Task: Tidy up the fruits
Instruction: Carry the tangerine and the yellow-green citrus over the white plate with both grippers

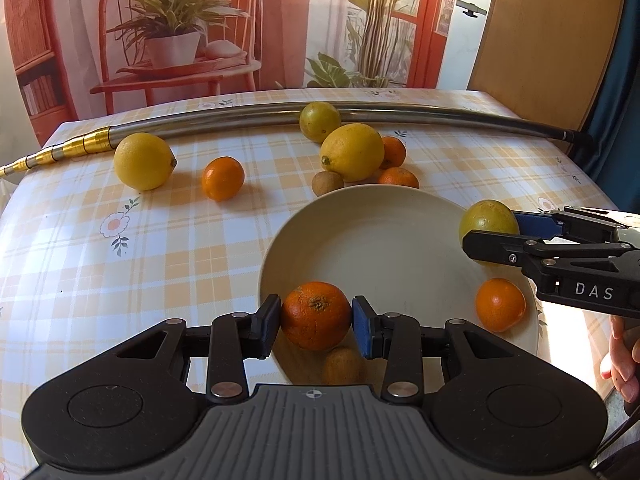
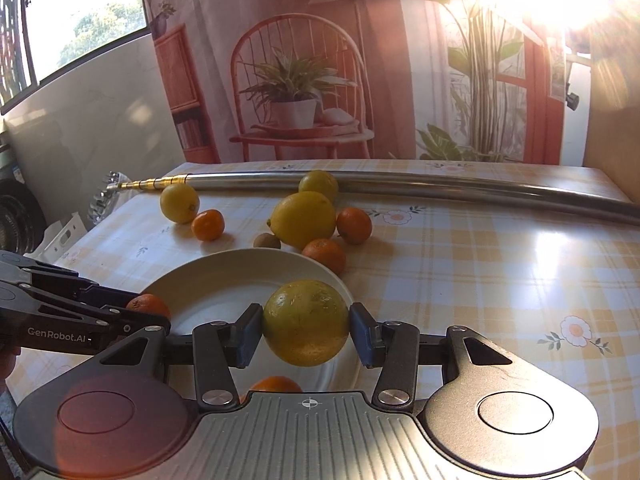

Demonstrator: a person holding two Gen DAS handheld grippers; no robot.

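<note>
Only right wrist shows rake-like tip (image 2: 105, 196), seemingly.

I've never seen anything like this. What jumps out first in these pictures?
Two black hand-held grippers meet over a cream plate: the left gripper clamps an orange, the right gripper a yellow-green fruit. Behind, lemons and small oranges lie scattered on the checked tablecloth before a long metal pole.
</note>
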